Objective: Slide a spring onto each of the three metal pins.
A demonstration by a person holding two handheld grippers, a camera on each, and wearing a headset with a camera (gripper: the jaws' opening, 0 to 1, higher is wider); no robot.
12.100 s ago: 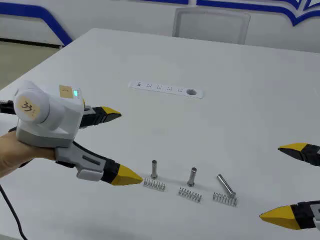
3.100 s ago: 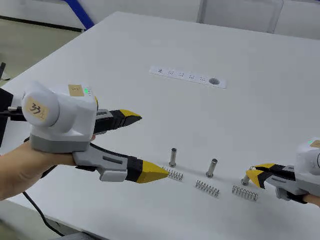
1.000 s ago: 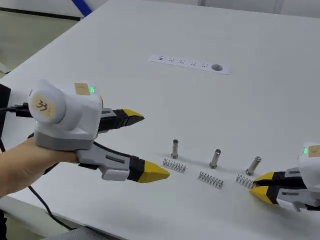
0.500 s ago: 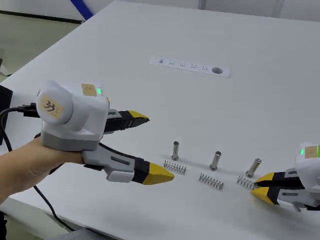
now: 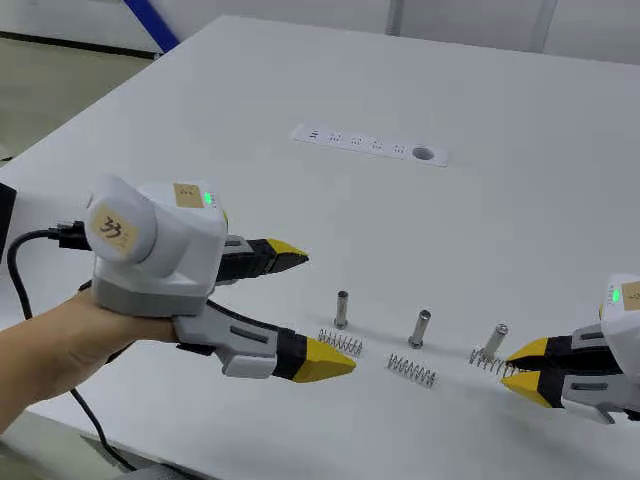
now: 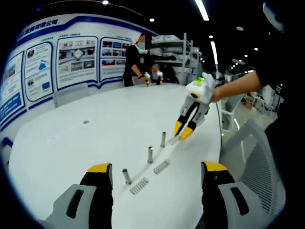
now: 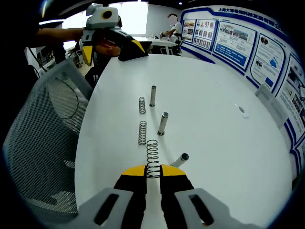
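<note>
Right gripper view: at bottom centre we see the right gripper (image 7: 152,172), its jaws pinching the near end of a spring (image 7: 152,155), just left of the near pin (image 7: 180,160). Up the middle of the frame lie two more springs (image 7: 142,132), each beside a standing pin (image 7: 163,123). In the left gripper view, the left gripper (image 6: 157,168) has its jaws spread wide at the bottom edge.

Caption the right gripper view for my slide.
Right gripper pinches the end of a spring beside the nearest pin.
</note>
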